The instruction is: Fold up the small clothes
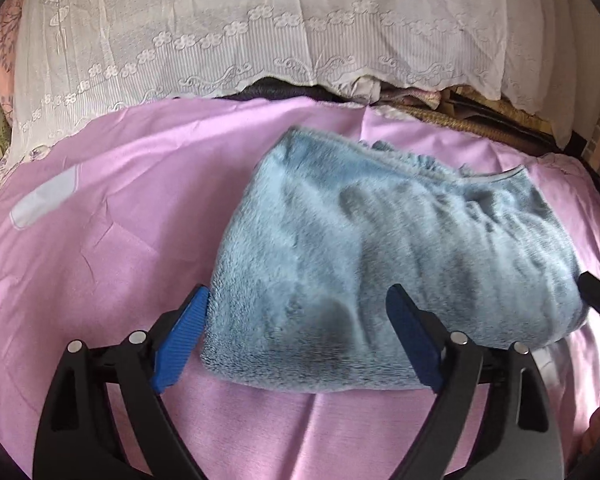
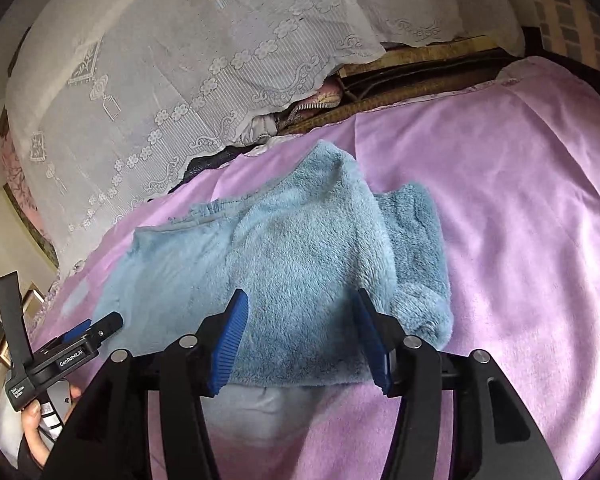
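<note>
- Left wrist view: the left tool [image 1: 296, 334] stands wide, holding nothing. Its left pad [image 1: 180, 340] sits just at the near-left corner of the blue fleece garment [image 1: 380, 248]; the other pad lies over the pile, not pinching it.
- The garment lies folded on the pink bed sheet [image 1: 100, 240], directly ahead of this tool, its long axis running from the near left to the far right. An elastic hem shows at the far edge.
- The tip of the right tool [image 1: 598, 294] shows at the garment's right end.
- Right wrist view: the right tool [image 2: 300, 340] is partly open, with the garment's [image 2: 300, 248] near edge between its jaws; no pinch is visible, so I judge it empty.
- A loose flap [image 2: 416, 248] of the garment sticks out to the right, which I judge the next fold must deal with; the right hand is the nearer.
- The left tool [image 2: 80, 332] is at the garment's left end, in a hand [image 2: 36, 432].
- Containers: none seen. A lace cover [image 2: 160, 80] drapes the bedding behind.
</note>
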The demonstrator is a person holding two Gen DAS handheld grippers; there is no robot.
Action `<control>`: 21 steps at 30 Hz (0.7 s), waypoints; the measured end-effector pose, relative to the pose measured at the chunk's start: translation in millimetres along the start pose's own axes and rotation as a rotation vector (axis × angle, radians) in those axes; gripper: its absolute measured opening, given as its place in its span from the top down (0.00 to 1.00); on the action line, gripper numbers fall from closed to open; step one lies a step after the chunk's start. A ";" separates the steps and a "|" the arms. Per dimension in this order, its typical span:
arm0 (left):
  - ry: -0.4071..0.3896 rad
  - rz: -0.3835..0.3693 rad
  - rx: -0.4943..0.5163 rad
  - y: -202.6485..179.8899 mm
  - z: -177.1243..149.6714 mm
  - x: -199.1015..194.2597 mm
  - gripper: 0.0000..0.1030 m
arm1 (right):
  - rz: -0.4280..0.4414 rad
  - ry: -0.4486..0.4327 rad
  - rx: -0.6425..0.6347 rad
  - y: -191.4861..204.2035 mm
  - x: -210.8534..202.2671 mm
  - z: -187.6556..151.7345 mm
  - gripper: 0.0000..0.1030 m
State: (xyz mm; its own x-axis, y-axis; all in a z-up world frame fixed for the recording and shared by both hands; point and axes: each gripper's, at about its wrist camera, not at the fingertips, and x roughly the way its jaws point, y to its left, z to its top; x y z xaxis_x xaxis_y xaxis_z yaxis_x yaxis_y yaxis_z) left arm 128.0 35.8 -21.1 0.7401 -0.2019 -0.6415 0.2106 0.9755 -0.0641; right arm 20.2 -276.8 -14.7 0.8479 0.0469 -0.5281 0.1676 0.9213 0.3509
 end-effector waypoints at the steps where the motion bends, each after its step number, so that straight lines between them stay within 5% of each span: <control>1: -0.015 -0.002 0.005 -3.0 1.4 -5.0 0.16 | 0.004 -0.008 0.009 -1.3 -5.3 -1.1 0.46; 6: -0.032 -0.041 0.017 -17.4 3.0 -17.9 0.16 | -0.017 -0.016 0.040 -12.3 -25.1 -8.7 0.39; 15: 0.064 -0.038 0.132 -57.3 -23.2 0.9 0.11 | 0.093 0.144 0.242 -47.3 -15.0 -33.8 0.37; 21: 0.084 -0.054 0.032 -43.7 -20.7 -1.9 0.10 | 0.104 0.103 0.293 -50.7 -6.4 -33.5 0.30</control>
State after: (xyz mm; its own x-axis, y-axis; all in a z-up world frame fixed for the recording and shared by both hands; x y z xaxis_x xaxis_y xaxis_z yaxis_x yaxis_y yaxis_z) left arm 104.2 -4.7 -32.9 0.6715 -0.2447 -0.6994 0.2698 0.9599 -0.0768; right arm -10.6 -310.9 -55.1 0.8153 0.1874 -0.5479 0.2333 0.7597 0.6070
